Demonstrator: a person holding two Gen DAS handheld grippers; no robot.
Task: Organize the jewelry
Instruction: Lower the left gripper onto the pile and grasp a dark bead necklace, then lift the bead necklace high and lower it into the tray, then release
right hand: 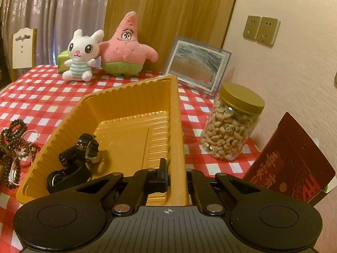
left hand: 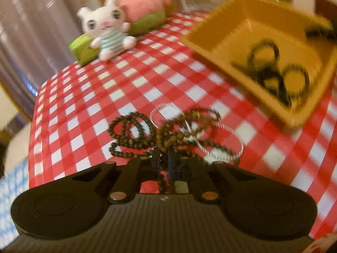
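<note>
My left gripper (left hand: 165, 155) is shut on a brown bead necklace (left hand: 134, 130), whose loops lie tangled with a thin pearl chain (left hand: 229, 135) on the checked cloth. The yellow tray (left hand: 238, 16) lies to its right and holds black watches (left hand: 273, 71). My right gripper (right hand: 174, 172) is shut on the near right wall of the yellow tray (right hand: 130, 99). The black watches (right hand: 80, 156) lie in the tray's near left corner. The brown beads (right hand: 12, 139) and pearl chain (right hand: 14, 166) show at the left edge of the right wrist view.
A white bunny plush (right hand: 81, 55) and a pink star plush (right hand: 126, 46) sit at the table's back. A clear picture frame (right hand: 195, 67), a jar of cashews (right hand: 231, 124) and a red packet (right hand: 290, 164) stand to the tray's right. A chair (right hand: 22, 48) stands at the far left.
</note>
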